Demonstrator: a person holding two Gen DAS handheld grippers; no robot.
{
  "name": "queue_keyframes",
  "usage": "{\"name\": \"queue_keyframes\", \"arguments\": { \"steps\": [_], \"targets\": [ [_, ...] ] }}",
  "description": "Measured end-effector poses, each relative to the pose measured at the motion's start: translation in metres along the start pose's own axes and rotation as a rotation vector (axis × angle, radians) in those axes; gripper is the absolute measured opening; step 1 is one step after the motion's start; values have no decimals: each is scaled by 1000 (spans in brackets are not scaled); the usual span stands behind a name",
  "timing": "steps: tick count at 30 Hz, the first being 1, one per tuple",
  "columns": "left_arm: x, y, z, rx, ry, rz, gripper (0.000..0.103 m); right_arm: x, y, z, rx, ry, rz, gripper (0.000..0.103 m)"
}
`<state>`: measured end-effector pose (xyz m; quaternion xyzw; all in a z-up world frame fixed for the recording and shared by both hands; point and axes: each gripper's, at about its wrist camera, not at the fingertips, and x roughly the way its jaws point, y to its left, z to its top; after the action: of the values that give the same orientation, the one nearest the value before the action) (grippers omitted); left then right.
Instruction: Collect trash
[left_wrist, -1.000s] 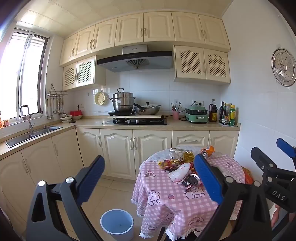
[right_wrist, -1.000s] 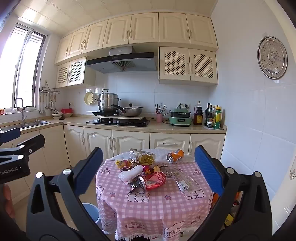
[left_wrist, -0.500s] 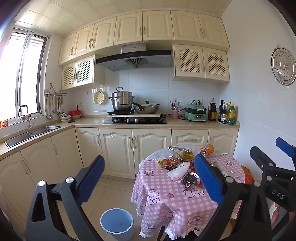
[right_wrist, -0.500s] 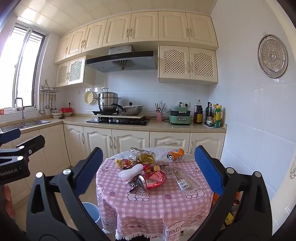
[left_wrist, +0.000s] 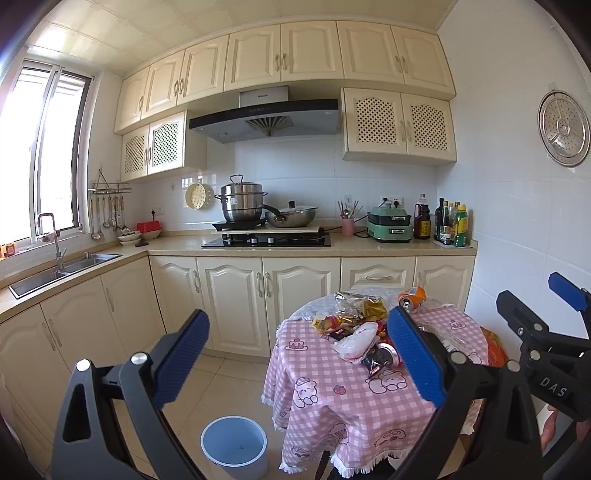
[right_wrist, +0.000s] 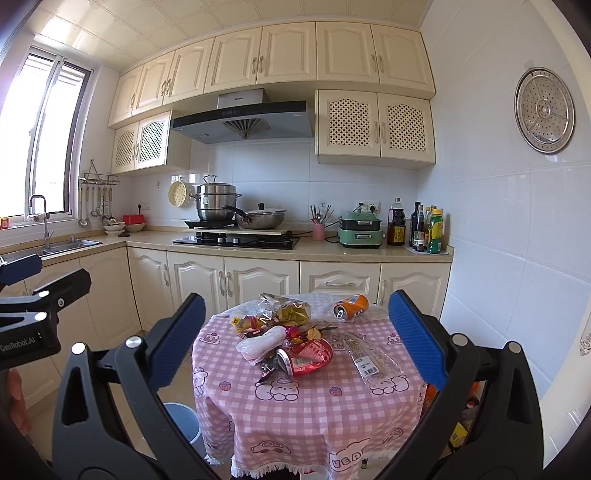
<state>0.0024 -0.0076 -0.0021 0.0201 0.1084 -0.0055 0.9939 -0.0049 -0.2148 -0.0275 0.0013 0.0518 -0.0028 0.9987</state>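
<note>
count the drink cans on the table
2. An orange can lies on its side at the far edge of the table. A crushed red can lies in the middle beside the white wrapper. The wrapper pile could hide more.

Ahead of your right gripper (right_wrist: 295, 336) stands the table (right_wrist: 314, 402). On it, one can (right_wrist: 304, 357) lies nearest you, a wrapper (right_wrist: 369, 360) to its right, another can (right_wrist: 351, 307) behind. The bin (left_wrist: 234, 446) sits on the floor left of the table.
</note>
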Motion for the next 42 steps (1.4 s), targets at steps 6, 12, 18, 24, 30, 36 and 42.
{"name": "queue_keyframes", "arguments": {
  "steps": [6, 12, 18, 24, 30, 36, 42],
  "targets": [
    [0, 0, 0, 2, 0, 0, 95, -1, 0, 2, 1, 1, 0, 97],
    [0, 0, 1, 7, -2, 2, 95, 3, 1, -10, 1, 2, 3, 97],
    [0, -1, 0, 9, -2, 3, 95, 3, 0, -10, 1, 1, 3, 97],
    [0, -1, 0, 9, -1, 4, 95, 6, 4, -8, 2, 7, 3, 97],
    [1, -1, -2, 9, 0, 3, 95, 6, 2, -6, 5, 9, 3, 97],
    [2, 0, -6, 8, 2, 3, 95, 6, 3, -7, 7, 12, 3, 97],
    [2, -1, -8, 10, 4, 4, 95, 8, 2, -9, 7, 13, 1, 97]
  ]
}}
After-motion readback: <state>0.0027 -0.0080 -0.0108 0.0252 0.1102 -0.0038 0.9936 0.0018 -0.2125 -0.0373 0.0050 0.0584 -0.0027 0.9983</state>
